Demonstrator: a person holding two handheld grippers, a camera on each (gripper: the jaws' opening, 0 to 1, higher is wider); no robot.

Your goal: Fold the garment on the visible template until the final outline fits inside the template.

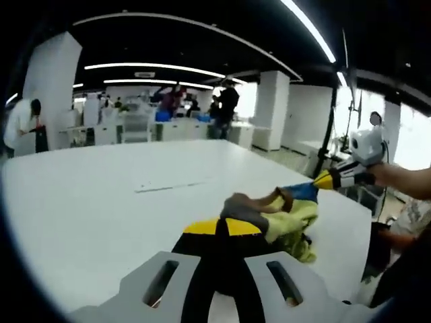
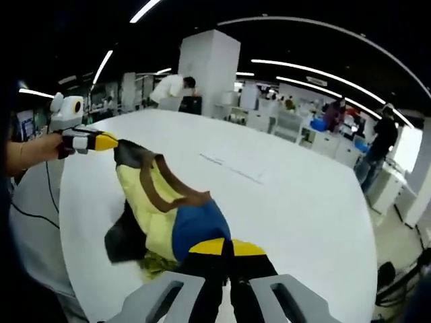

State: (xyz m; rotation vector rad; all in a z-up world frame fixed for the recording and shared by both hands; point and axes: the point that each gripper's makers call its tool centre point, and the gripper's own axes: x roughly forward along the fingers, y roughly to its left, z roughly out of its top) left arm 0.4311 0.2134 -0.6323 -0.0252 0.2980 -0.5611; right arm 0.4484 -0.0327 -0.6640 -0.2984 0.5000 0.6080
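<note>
Left gripper view showed my left gripper [image 1: 222,232] clamped on the garment [image 1: 286,212] just ahead, my right gripper [image 1: 330,180] pinching its far end above the table [image 1: 101,202].

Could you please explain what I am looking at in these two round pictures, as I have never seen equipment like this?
There is no robot here: a person holds a two-jaw hand tool in each hand, and a fisheye camera rides on each tool, looking forward along its jaws.

In the left gripper view, the left gripper rises from the bottom with black jaws and yellow tips, shut on one end of a garment. Across from it the right gripper, in the person's hand, pinches the other end.

The right gripper view is the same scene from the other side: the right gripper closed on the blue part of the garment, the left gripper opposite.

The yellow, blue and brown garment hangs stretched between them above a white table. Behind is an office with people.
</note>
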